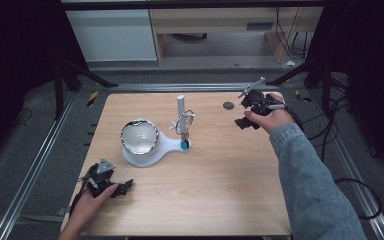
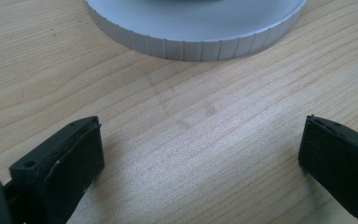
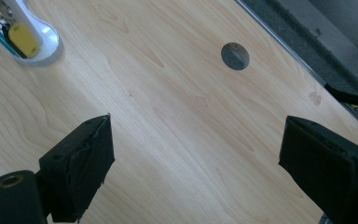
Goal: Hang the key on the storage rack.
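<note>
One white stand (image 1: 150,150) with a shiny bowl (image 1: 139,136) and one upright post (image 1: 180,106) sits mid-table (image 1: 220,180). Two grippers rest apart: left gripper (image 1: 121,187) near-left, right gripper (image 1: 245,122) far-right by one round hole (image 1: 228,105). Both hold their jaws spread wide, empty.

I see a pale wood-grain table (image 1: 220,170) with matt finish, a glossy mirror-bright metal bowl (image 1: 139,136), its smooth white plastic stand (image 1: 167,145), my grippers' matt black rubbery pads (image 2: 77,161), a denim-like sleeve (image 1: 310,185)
</note>
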`<state>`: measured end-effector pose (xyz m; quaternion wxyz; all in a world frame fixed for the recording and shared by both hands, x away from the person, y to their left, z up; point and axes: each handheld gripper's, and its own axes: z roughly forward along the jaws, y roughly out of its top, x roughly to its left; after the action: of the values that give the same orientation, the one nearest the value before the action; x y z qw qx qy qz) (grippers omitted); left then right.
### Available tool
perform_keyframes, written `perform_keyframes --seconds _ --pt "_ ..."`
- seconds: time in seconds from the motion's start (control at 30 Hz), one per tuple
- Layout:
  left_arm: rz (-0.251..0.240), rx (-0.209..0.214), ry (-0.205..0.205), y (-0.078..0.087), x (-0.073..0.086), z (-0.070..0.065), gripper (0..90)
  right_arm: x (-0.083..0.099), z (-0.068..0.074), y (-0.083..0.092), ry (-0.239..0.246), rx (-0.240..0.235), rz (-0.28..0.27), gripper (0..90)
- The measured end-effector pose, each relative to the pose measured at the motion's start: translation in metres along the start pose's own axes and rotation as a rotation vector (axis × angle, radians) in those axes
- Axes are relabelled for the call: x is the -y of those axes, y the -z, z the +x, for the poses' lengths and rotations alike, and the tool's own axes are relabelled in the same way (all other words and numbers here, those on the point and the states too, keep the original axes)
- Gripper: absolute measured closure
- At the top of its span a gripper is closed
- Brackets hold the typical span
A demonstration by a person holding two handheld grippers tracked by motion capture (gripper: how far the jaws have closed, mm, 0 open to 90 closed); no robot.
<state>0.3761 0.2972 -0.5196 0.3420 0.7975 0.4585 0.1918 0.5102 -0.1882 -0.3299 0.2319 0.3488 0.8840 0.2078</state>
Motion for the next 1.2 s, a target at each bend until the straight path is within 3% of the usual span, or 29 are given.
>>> perform_keyframes --seconds 0.4,1.07,1.2 --pt "0.001 0.000 -0.002 0.000 0.000 0.000 0.0 0.034 0.008 -0.013 -0.013 0.013 0.001 9.7" --pt "0.002 0.000 -0.003 0.000 0.000 0.000 0.0 0.090 0.042 -0.059 -0.067 -0.062 0.033 9.7" --pt "0.002 -0.001 -0.003 0.000 0.000 0.000 0.0 0.100 0.046 -0.068 -0.087 -0.055 0.022 9.0"
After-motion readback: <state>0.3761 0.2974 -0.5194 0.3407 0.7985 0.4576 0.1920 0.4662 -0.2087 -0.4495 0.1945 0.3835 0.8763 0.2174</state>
